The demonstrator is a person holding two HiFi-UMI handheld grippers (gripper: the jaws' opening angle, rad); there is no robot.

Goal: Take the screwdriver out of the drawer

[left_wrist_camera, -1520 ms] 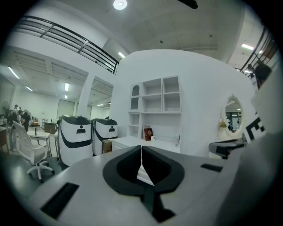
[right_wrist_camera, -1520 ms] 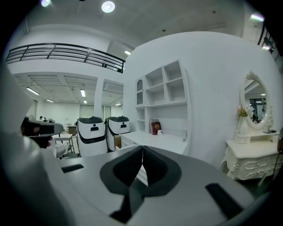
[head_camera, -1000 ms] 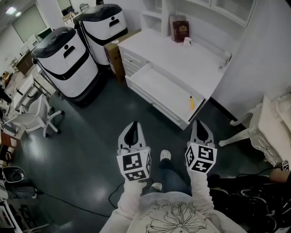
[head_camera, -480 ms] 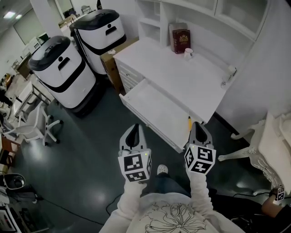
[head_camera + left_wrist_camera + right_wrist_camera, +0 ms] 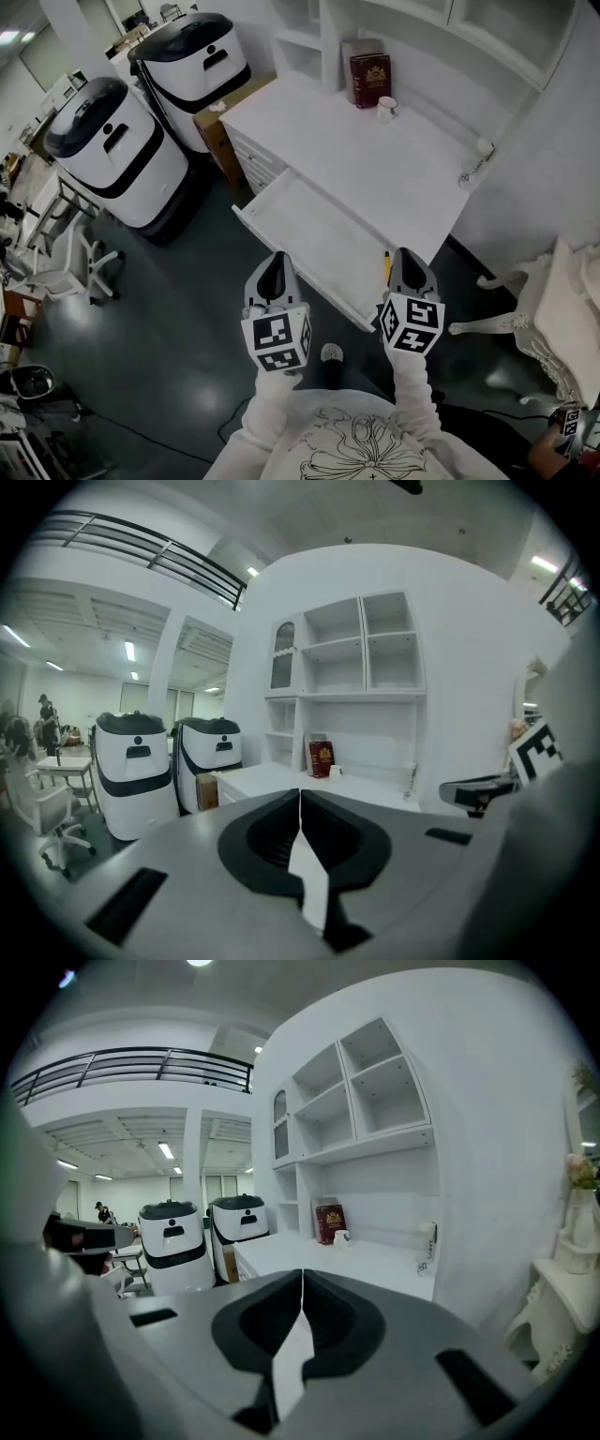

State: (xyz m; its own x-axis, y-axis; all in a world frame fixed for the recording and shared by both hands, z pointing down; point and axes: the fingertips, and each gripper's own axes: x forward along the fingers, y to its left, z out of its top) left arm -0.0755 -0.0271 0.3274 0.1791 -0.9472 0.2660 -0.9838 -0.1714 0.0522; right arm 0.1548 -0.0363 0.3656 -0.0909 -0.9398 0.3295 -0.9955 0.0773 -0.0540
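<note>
Left gripper [image 5: 273, 266] and right gripper [image 5: 406, 257] at lower centre, fingers pressed together, yellow screwdriver [image 5: 386, 267] in open drawer [image 5: 305, 230] just above

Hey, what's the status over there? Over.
Status: left gripper and right gripper shut, empty. Yellow screwdriver lying in open drawer, beside right gripper's tip. Nothing seen in the way.

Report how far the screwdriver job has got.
Done: the drawer stands open. In hand: nothing; left gripper and right gripper are shut, empty, near its front. Left: grasp the yellow screwdriver in the drawer's right end and lift it out.
</note>
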